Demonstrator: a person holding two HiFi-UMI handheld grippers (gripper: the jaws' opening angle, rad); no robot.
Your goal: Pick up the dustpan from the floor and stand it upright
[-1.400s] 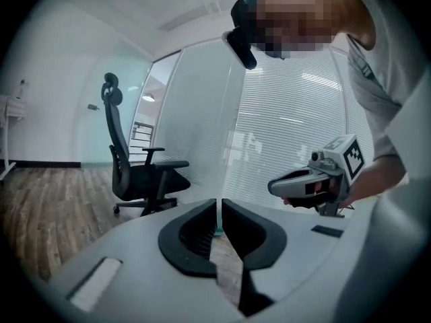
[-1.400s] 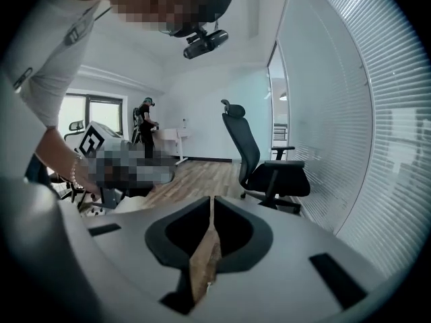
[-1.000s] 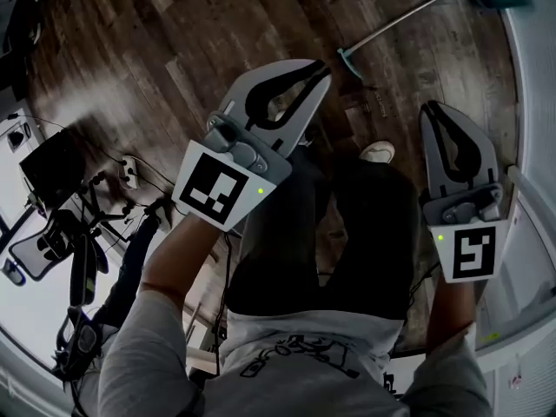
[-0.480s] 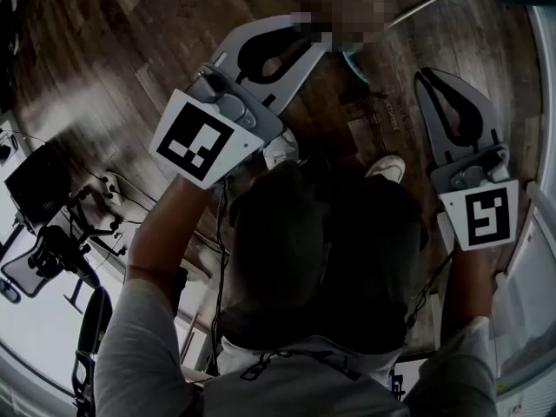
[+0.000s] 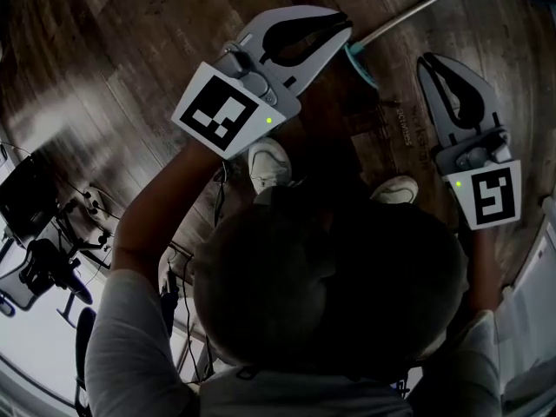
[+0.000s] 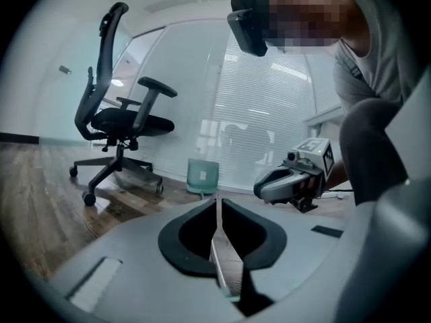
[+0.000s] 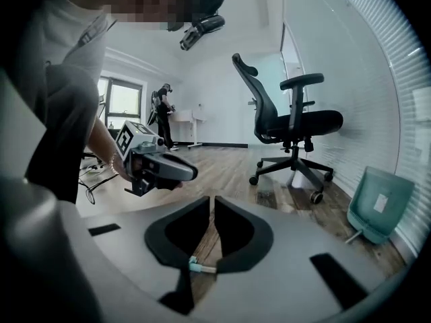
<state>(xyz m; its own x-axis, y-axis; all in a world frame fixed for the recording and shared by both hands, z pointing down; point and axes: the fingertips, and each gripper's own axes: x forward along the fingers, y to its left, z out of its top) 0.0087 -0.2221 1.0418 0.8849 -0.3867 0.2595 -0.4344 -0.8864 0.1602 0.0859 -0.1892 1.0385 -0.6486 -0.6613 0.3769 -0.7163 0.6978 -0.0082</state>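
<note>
The dustpan (image 7: 380,204) is lying on the wooden floor (image 5: 130,42) beside the window blinds (image 7: 397,79), its teal pan tilted. Its long handle (image 5: 417,11) is reaching back toward the person, with the teal tip lying just beside the left gripper (image 5: 341,29) in the head view. The right gripper (image 5: 430,63) is hovering well apart from the pan. Both grippers are keeping their jaws clenched on nothing. An office chair (image 7: 296,123) is standing near the pan.
</note>
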